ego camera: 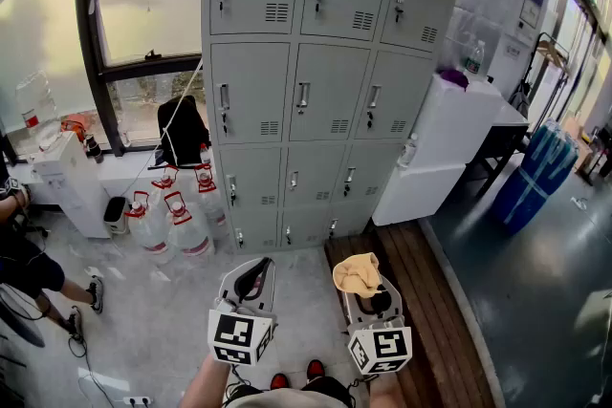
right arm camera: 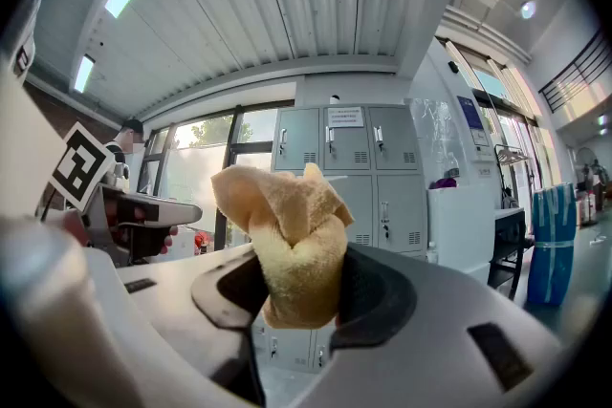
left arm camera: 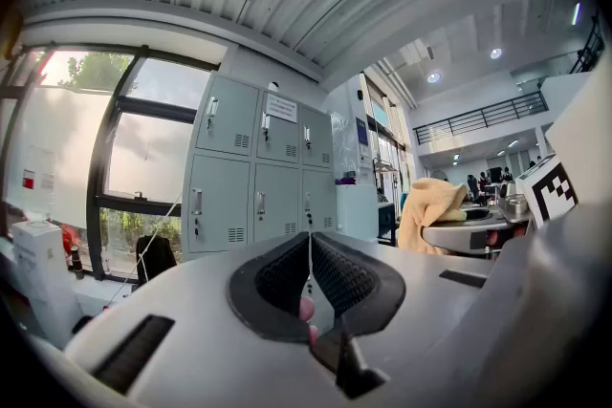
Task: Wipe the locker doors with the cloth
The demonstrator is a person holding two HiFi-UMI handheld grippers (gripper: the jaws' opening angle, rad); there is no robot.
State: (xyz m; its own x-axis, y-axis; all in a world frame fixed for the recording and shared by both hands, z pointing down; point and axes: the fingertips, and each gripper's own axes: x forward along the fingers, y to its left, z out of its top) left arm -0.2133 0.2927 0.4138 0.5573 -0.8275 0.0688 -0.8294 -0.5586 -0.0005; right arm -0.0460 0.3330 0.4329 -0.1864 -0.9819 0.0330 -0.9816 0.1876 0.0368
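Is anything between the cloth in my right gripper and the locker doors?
Nothing visible does. Bare floor lies between the cloth and the locker doors; the water jugs stand off to the left.

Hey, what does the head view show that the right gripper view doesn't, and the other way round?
Only the head view: the person's red shoes and the wooden planks on the floor. Only the right gripper view: the ribbed ceiling. Both: the grey lockers, the left tool, and the right tool shut on the yellow cloth.
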